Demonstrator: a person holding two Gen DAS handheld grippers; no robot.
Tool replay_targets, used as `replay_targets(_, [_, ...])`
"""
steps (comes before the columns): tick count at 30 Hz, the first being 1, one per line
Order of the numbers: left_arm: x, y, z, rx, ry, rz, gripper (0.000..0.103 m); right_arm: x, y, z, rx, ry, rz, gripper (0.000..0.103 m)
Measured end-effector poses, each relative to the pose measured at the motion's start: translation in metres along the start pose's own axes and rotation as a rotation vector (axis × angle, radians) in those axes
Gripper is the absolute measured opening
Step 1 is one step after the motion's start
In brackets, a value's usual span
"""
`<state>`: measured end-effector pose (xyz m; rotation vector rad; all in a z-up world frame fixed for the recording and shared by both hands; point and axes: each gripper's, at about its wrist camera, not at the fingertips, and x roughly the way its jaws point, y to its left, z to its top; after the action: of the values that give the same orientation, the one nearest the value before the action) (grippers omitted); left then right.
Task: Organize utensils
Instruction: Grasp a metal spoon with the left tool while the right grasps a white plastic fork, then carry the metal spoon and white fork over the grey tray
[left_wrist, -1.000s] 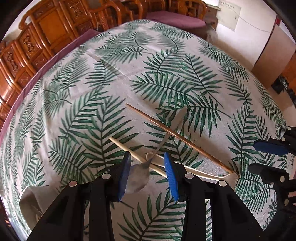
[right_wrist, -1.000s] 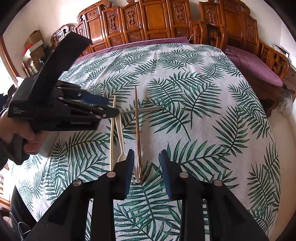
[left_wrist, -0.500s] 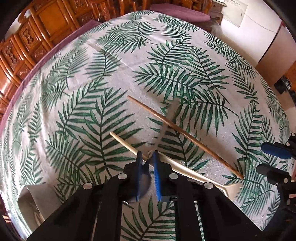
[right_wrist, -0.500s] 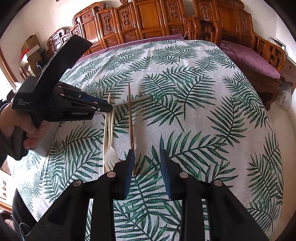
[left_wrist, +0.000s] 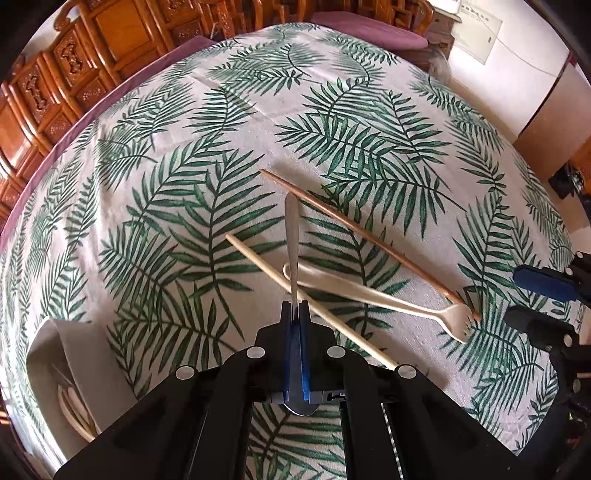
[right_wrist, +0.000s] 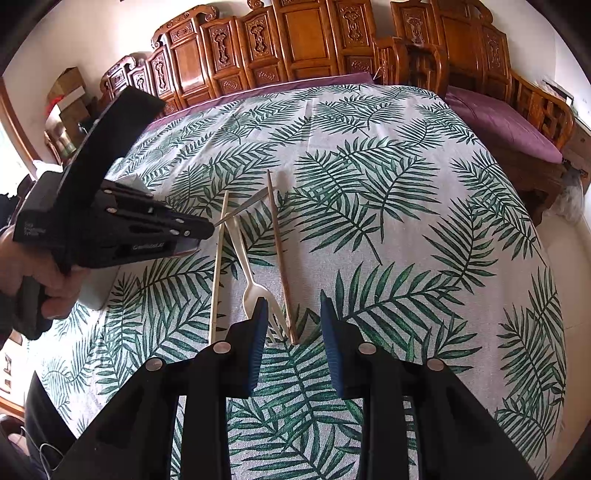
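Left tongs (left_wrist: 294, 308) pinch the spoon (left_wrist: 291, 236) near its bowl, handle jutting over the pale chopstick (left_wrist: 310, 301) and fork (left_wrist: 369, 291). Right tongs (right_wrist: 291, 325) gape wide near the fork tines. Beyond lies the brown chopstick (left_wrist: 369, 243). Risk: the thin spoon may pivot and slip.

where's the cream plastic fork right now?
The cream plastic fork lies on the leaf-print tablecloth between the pale chopstick and the brown chopstick, tines just ahead of the open right gripper.
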<state>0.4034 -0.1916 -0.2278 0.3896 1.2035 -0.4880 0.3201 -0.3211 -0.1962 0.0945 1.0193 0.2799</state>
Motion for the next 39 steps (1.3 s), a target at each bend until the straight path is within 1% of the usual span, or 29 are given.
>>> replay_targets(9, [-0.025, 0.004, -0.036, -0.075, -0.051, -0.029, 0.003, 0.011, 0.015, 0.010, -0.044, 0.015, 0.023, 0.032])
replay_targets(13, [-0.038, 0.001, -0.057, -0.096, -0.074, -0.046, 0.003, 0.027, 0.026, 0.020, -0.093, 0.047, 0.029, 0.032])
replay_targets(20, [-0.055, 0.002, -0.088, -0.151, -0.099, -0.078, 0.003, 0.050, 0.037, 0.035, -0.162, 0.093, 0.014, 0.032])
replay_targets(25, [-0.068, 0.006, -0.097, -0.153, -0.120, -0.076, 0.003, 0.063, 0.045, 0.038, -0.212, 0.143, 0.021, 0.032])
replay_targets(30, [-0.082, 0.010, -0.102, -0.161, -0.149, -0.072, 0.003, 0.074, 0.052, 0.038, -0.249, 0.189, -0.010, 0.032])
replay_targets(33, [-0.091, 0.011, -0.104, -0.163, -0.166, -0.069, 0.003, 0.076, 0.057, 0.034, -0.267, 0.200, -0.050, 0.032])
replay_targets(34, [-0.095, 0.011, -0.105, -0.166, -0.173, -0.068, 0.003, 0.076, 0.058, 0.033, -0.269, 0.200, -0.055, 0.031])
replay_targets(35, [-0.097, 0.012, -0.106, -0.166, -0.179, -0.067, 0.003, 0.075, 0.059, 0.031, -0.269, 0.199, -0.061, 0.022])
replay_targets(37, [-0.104, 0.013, -0.107, -0.167, -0.192, -0.064, 0.003, 0.073, 0.059, 0.029, -0.262, 0.200, -0.064, 0.020])
replay_targets(38, [-0.108, 0.014, -0.107, -0.167, -0.201, -0.060, 0.003, 0.072, 0.059, 0.028, -0.257, 0.200, -0.065, 0.017])
replay_targets(39, [-0.113, 0.015, -0.108, -0.168, -0.210, -0.056, 0.003, 0.070, 0.060, 0.027, -0.255, 0.194, -0.069, 0.012])
